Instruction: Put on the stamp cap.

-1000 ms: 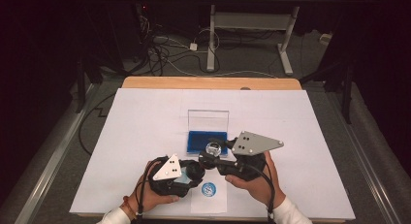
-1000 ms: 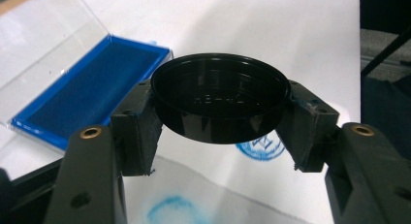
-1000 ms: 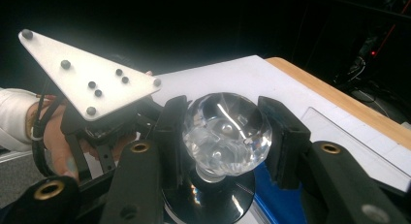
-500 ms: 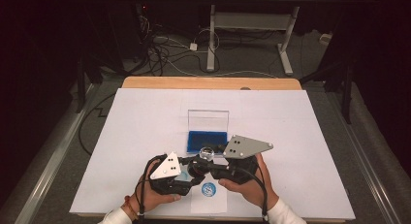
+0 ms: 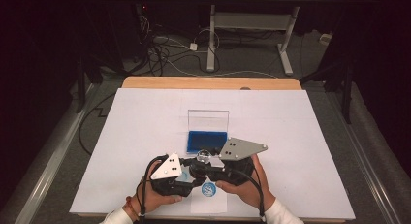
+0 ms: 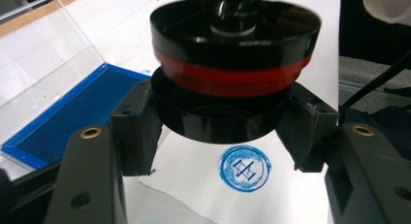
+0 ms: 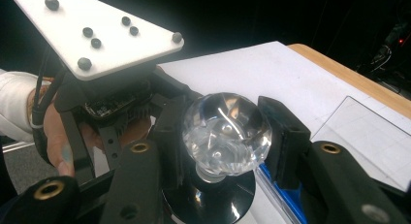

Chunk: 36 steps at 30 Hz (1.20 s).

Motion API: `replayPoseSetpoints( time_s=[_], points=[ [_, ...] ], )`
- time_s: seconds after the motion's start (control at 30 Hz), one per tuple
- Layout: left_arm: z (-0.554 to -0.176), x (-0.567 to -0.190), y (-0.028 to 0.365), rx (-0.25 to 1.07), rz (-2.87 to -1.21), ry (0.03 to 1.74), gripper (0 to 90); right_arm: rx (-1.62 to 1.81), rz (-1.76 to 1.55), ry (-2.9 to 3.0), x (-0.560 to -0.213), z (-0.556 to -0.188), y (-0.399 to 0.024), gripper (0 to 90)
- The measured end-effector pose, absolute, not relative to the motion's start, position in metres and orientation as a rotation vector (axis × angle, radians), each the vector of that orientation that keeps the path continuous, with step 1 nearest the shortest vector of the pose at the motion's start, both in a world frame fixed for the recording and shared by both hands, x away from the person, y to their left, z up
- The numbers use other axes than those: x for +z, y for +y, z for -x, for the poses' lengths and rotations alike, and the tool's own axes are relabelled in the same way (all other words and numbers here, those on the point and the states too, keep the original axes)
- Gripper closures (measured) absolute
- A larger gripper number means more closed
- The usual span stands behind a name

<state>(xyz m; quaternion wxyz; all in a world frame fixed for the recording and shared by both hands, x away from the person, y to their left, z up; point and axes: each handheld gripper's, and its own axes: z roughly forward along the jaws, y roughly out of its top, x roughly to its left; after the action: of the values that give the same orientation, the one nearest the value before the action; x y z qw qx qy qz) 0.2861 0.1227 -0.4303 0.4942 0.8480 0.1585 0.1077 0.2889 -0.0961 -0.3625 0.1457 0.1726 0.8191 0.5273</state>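
Observation:
A round stamp with a black base and a red band (image 6: 228, 88) is held just above a paper slip (image 6: 194, 185) that bears a blue circular print (image 6: 244, 168). My left gripper (image 6: 225, 132) is shut on the stamp's black base, one pad (image 6: 138, 132) on each side. My right gripper (image 7: 225, 136) is shut on the stamp's clear crystal knob (image 7: 225, 132). In the high view both grippers meet at the stamp (image 5: 205, 155) near the front edge, left gripper (image 5: 194, 168) beside right gripper (image 5: 207, 161), above the print (image 5: 208, 188).
An open blue ink pad (image 5: 207, 139) with its clear lid (image 5: 208, 120) upright lies just beyond the grippers on the white table sheet (image 5: 145, 122). In the left gripper view the pad (image 6: 72, 117) is at the left. Cables and desk legs lie on the floor beyond the table.
My right gripper has shifted slightly left and nearer the person with the stamp's knob. The left gripper has kept still.

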Motion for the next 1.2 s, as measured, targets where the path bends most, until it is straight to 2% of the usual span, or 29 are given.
replayPoseSetpoints(
  time_s=[1.2],
  points=[
    [-0.2864,-0.4307,0.1262,0.264,-2.034,0.399,36.5,1.523,-0.526,2.362,-0.3726,-0.2912,-0.096,57.1]
  ],
)
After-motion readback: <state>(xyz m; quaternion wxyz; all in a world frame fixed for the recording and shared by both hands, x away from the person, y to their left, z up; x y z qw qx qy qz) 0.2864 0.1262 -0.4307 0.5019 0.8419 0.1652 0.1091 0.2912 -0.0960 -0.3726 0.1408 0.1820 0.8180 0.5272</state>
